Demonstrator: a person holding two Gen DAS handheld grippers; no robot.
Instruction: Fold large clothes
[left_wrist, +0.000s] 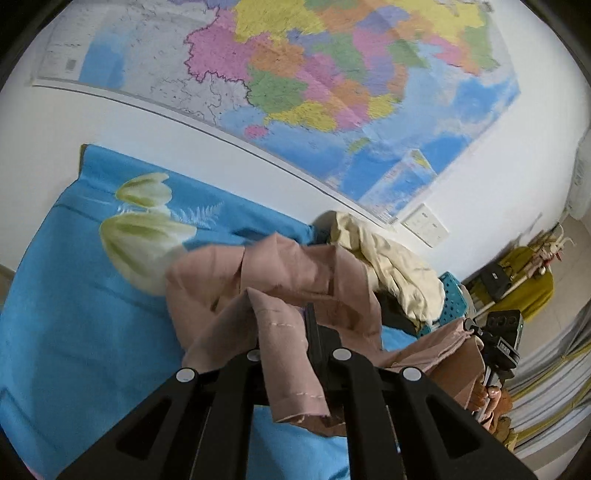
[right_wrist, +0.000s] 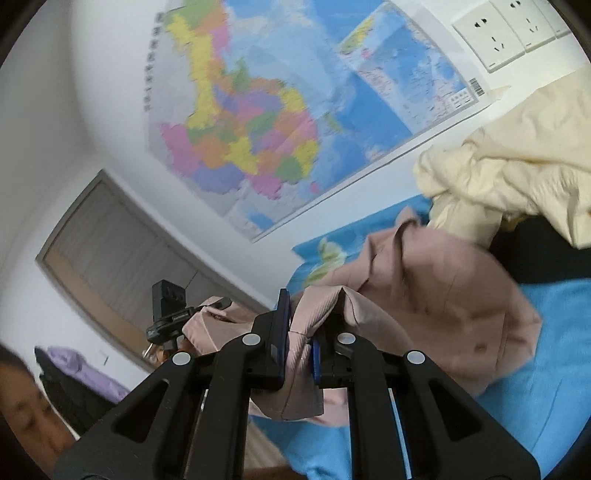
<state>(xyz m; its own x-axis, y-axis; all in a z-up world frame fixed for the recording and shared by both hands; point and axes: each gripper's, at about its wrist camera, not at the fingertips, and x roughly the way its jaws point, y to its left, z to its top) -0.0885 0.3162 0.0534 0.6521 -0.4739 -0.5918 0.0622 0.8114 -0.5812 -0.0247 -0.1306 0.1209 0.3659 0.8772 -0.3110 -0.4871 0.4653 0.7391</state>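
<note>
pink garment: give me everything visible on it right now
The pink garment is dusty-pink woven cloth, seemingly a jacket: a lapel-like flap and a button show in the right wrist view. It is unfolded and rumpled, with a stitched hem hanging over the left gripper. Both the left gripper and the right gripper are shut on bunched edges, holding part of it up; the rest trails onto the blue bedsheet. A cream garment lies just behind it; whether they touch is unclear.
</note>
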